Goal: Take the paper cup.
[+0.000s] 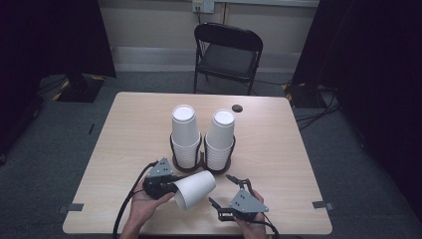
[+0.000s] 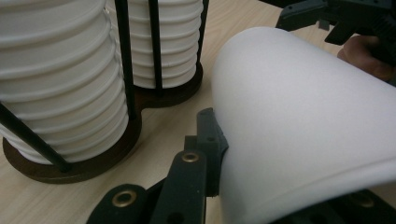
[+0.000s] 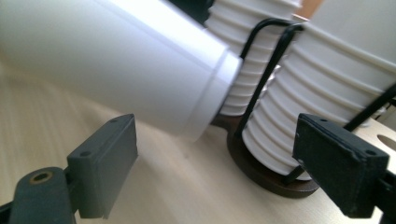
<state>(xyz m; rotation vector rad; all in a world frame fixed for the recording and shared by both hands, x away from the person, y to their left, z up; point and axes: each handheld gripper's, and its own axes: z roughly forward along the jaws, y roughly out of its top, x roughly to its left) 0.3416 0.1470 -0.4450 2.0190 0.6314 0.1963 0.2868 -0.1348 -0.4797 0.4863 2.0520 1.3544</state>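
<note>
The left gripper [image 1: 169,185] is clamped on a single white paper cup [image 1: 195,189], one jaw outside the wall near the rim and the other apparently inside it. The cup lies tilted, base pointing toward the holder. It looks light and thin-walled (a hard squeeze would likely dent it), and probably slick, so the stiffer rolled rim seems the safest hold. Just beside it on the person's right, the right gripper [image 1: 229,191] rests with jaws spread wide, holding nothing. Just beyond both grippers stands a dark two-ring cup holder [image 1: 201,162], each ring carrying a tall stack of upside-down cups: left stack [image 1: 185,134], right stack [image 1: 220,139].
</note>
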